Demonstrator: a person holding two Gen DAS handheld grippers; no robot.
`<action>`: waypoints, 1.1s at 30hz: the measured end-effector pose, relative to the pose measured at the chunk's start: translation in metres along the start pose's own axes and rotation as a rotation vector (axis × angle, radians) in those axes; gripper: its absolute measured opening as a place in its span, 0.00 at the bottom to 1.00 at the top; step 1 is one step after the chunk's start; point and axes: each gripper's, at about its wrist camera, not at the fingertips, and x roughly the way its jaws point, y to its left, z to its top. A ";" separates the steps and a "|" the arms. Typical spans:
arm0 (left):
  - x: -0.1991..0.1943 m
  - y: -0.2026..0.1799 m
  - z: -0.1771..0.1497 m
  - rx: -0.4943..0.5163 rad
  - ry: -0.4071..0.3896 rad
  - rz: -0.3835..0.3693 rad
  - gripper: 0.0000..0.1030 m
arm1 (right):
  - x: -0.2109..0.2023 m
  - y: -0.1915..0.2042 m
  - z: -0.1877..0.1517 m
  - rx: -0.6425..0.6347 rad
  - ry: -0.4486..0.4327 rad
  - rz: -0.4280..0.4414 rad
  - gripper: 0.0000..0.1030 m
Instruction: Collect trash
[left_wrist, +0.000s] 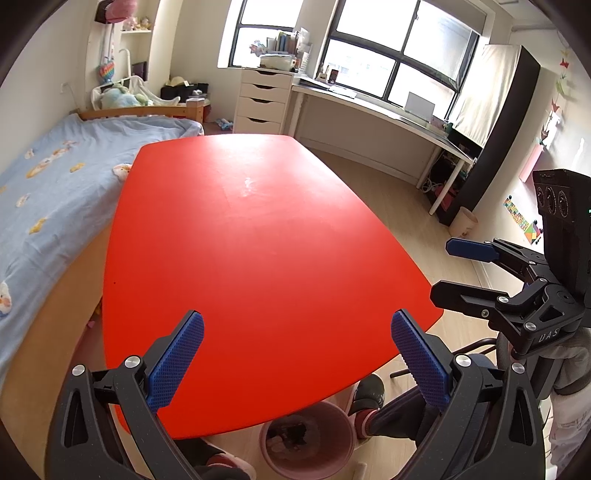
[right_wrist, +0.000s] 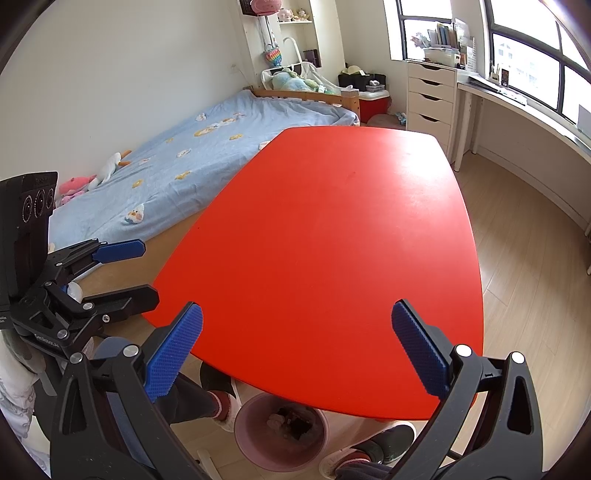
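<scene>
**Desk:** What sat nearest the claws?

**Photographer:** One pink bin (left_wrist: 306, 441), on the floor just below and ahead of both claws, tucked under the near edge of the table. It held the trash (left_wrist: 291, 434), a dark, crumpled heap; individual pieces could not be counted. Placed between the person's feet, it looked set for dropping things straight off the edge.

**Desk:** And the claws themselves?

**Photographer:** Two. The left gripper (left_wrist: 297, 362) stood spread wide with nothing between its blue pads; the right gripper (right_wrist: 297, 356) was equally wide and empty. Both hovered side by side over the near rim, apparently waiting, not reaching.

**Desk:** Beyond them?

**Photographer:** One red table (left_wrist: 258, 229), stretching ahead of the claws, showed only a pale smudge. I judged the collecting largely done. Farther off, left of the claws, lay one bed (right_wrist: 207, 147); past the table's far end stood one white drawer unit (left_wrist: 263, 101).
</scene>
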 end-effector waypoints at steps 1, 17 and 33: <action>0.000 0.000 0.000 0.000 0.000 -0.001 0.94 | 0.000 0.000 0.000 0.001 0.000 0.000 0.97; 0.002 0.000 0.000 -0.002 0.002 -0.002 0.94 | 0.003 -0.002 -0.003 0.001 0.004 -0.002 0.97; 0.007 -0.001 -0.002 -0.005 0.007 -0.007 0.94 | 0.005 -0.003 -0.005 -0.002 0.007 -0.003 0.97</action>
